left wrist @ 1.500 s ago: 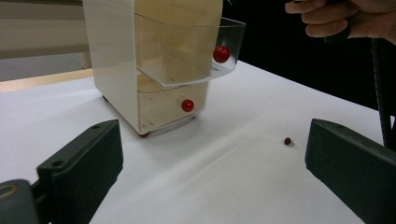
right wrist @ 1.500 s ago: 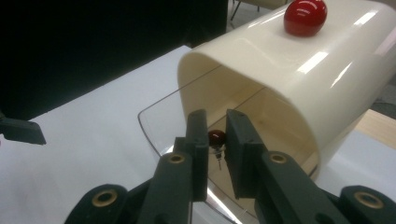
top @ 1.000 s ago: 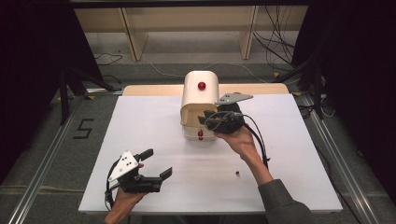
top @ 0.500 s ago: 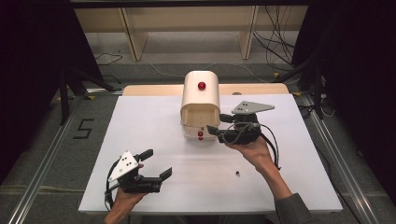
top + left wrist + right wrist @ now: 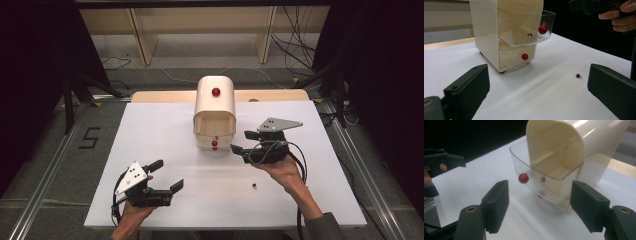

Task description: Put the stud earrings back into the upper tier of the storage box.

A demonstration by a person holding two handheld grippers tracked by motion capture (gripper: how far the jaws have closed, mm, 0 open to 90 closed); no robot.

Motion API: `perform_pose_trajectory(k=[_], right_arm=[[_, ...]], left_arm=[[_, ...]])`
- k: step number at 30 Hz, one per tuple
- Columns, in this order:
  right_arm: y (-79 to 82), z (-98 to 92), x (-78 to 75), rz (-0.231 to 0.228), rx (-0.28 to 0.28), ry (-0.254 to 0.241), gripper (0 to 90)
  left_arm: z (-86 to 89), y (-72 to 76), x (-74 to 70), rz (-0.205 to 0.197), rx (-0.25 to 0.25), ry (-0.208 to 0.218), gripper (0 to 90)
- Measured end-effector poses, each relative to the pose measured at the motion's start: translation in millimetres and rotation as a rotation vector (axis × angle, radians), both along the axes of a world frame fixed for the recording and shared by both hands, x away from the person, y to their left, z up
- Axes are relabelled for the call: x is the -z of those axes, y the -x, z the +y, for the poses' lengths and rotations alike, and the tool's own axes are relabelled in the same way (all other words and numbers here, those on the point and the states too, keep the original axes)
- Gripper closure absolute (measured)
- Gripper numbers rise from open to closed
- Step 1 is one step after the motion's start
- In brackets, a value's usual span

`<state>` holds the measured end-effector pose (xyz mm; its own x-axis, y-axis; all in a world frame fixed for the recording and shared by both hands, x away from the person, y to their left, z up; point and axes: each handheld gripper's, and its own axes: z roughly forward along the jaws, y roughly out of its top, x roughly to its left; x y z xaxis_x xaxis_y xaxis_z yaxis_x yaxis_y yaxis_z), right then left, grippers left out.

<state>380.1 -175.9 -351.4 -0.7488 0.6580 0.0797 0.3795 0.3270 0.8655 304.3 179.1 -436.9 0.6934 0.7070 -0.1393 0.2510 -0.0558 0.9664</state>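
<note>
Standing beside the cabinet (image 5: 215, 112), the right claw (image 5: 240, 142) is gaping wide and holding nothing; its jaws have just been opening, with nothing between them. The upper drawer (image 5: 524, 30) is sitting pulled out, its red knob (image 5: 523, 178) just ahead of the right claw's jaws and clear of both pads. The lower drawer (image 5: 515, 58) is staying shut. The left claw (image 5: 167, 176) is resting well apart near the front of the surface (image 5: 165, 130), also wide open and empty. A small bead (image 5: 254, 186) is lying on the surface near the right hand (image 5: 285, 170).

Risks:
- The drawer is overhanging the cabinet front; a sideways sweep of the right claw is likely to knock it askew or shift the light cabinet.
- The bead is sitting loose; the hand or trailing cable could be brushing it off the surface.

Against the earlier frames, the right claw is no longer at the cabinet front on the knob; it is now lying lower and farther right, jaws spread. The left claw is keeping its place.
</note>
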Motion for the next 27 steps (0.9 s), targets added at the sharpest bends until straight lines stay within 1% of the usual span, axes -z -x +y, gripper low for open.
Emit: perform_pose_trajectory(k=[4,11,17,25,27], right_arm=[[3.7,-3.5,5.1,0.008,-0.005,0.026,31.2],[9.1,-17.8,12.6,0.024,0.018,0.033,31.0],[12.8,-25.8,21.9,0.045,0.032,0.047,31.0],[15.2,-30.2,36.0,0.079,0.034,0.076,31.0],[15.9,-30.3,38.7,0.085,0.035,0.084,31.0]], left_arm=[[0.2,0.3,-0.1,0.000,-0.001,0.000,3.6],[0.5,0.6,-0.4,-0.002,-0.001,0.004,3.5],[0.5,1.2,-0.7,-0.005,0.001,0.002,3.4],[0.2,0.5,-0.1,0.003,-0.003,0.004,3.4],[0.3,1.1,-0.4,-0.002,-0.002,0.000,3.3]])
